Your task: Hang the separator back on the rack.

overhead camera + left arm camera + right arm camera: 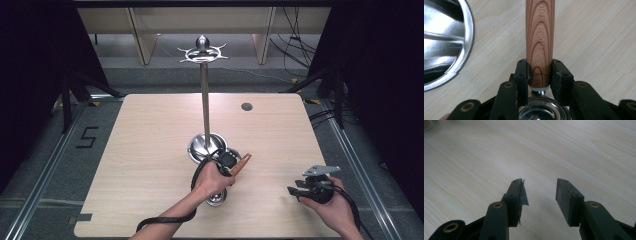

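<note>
The left gripper [539, 75] is pinching a wooden handle [540, 42]. The two black pads press on the handle from both sides, close to its lower end. Most of the handle sticks out past the pads, straight ahead and away from them. It has brown rings in the wood and some letters cut into it. Right behind the pads, a shiny metal cup [541, 112] joins onto the handle's end, so the cup sits low between the gripper's black arms. In the high view, the left gripper [227, 162] is held in the person's left hand [212, 180], and the handle [242, 163] points up and to the right of it. Just past this gripper stands a metal stand [205, 100] with a round shiny base [446, 42] on the table [150, 150].

The right gripper [540, 195] is spread apart, with nothing between its pads. It hangs just above the bare table. In the high view, the right gripper [295, 190] is well apart from the handle, off to its right.
</note>
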Tool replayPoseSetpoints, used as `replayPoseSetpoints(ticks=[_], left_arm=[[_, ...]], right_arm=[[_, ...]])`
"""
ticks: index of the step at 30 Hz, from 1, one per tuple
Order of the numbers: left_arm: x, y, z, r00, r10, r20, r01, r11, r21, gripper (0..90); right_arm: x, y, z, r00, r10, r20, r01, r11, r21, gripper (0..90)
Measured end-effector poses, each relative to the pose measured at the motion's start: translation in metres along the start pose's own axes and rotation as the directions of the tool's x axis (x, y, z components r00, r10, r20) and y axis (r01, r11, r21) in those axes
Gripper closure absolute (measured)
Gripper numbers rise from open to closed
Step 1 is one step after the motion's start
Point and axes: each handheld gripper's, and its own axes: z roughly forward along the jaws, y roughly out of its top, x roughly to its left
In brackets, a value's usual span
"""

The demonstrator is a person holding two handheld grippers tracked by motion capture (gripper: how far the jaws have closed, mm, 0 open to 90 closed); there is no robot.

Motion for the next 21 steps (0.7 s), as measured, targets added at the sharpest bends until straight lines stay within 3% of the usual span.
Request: replayPoseSetpoints(ticks=[1,4,5,6,7,10,11,12,13,15,17,18,20,21], left_arm=[[-0.001,-0.003,-0.003,0.9996,-0.029,0.006,0.029,0.9995,-0.015,68.4],[0.000,-0.008,-0.009,0.9990,-0.044,-0.004,0.044,0.9976,-0.053,68.4],[-0.002,-0.011,-0.012,0.9954,-0.095,0.011,0.096,0.9921,-0.080,68.4],[0.003,-0.015,-0.017,0.9979,-0.065,0.007,0.065,0.9922,-0.106,68.5],[0.003,-0.017,-0.021,0.9979,-0.065,0.004,0.065,0.9909,-0.117,68.5],[0.004,-0.021,-0.026,0.9979,-0.065,0.004,0.065,0.9875,-0.144,68.5],[0.005,-0.024,-0.029,0.9980,-0.063,0.012,0.064,0.9861,-0.153,68.5],[0.005,-0.027,-0.032,0.9977,-0.067,0.014,0.068,0.9822,-0.175,68.5],[0.005,-0.028,-0.035,0.9978,-0.065,0.014,0.066,0.9816,-0.179,68.5],[0.005,-0.031,-0.038,0.9977,-0.068,0.009,0.068,0.9737,-0.218,68.5],[0.004,-0.032,-0.040,0.9967,-0.078,0.024,0.082,0.9709,-0.225,68.5],[0.004,-0.035,-0.042,0.9965,-0.082,0.018,0.084,0.9595,-0.269,68.5],[0.003,-0.038,-0.047,0.9962,-0.085,0.019,0.087,0.9529,-0.291,68.5],[0.004,-0.039,-0.048,0.9962,-0.087,0.013,0.086,0.9480,-0.306,68.5]], right_arm=[[0.000,0.000,0.000,1.0000,0.003,0.001,-0.003,1.000,-0.001,57.6],[0.000,0.000,0.000,1.0000,-0.007,0.003,0.007,1.000,0.001,57.6],[0.000,0.000,0.000,1.0000,-0.006,0.003,0.006,1.000,0.002,57.6],[0.001,0.000,0.001,1.0000,0.003,0.003,-0.003,1.000,0.001,57.6],[0.002,0.001,0.000,0.9997,0.026,0.000,-0.026,1.000,0.008,57.4],[0.003,0.000,0.002,0.9996,0.029,0.000,-0.029,0.999,-0.014,57.5],[0.006,0.000,0.002,0.9980,0.063,-0.001,-0.063,0.998,-0.011,57.4],[0.002,0.000,0.002,0.9998,0.021,-0.001,-0.021,1.000,-0.012,57.4],[0.002,0.001,0.000,0.9997,0.026,0.001,-0.026,1.000,0.007,57.4],[0.001,-0.001,0.003,0.9999,0.007,0.009,-0.006,1.000,-0.025,57.3],[0.001,-0.001,0.003,1.0000,0.004,0.008,-0.004,1.000,-0.025,57.3],[0.003,-0.001,0.003,0.9996,0.026,0.005,-0.026,0.999,-0.021,57.3],[0.003,-0.001,0.003,0.9995,0.030,0.002,-0.030,0.999,-0.024,57.3],[0.001,-0.001,0.003,1.0000,0.001,0.005,-0.001,1.000,-0.030,57.3]])
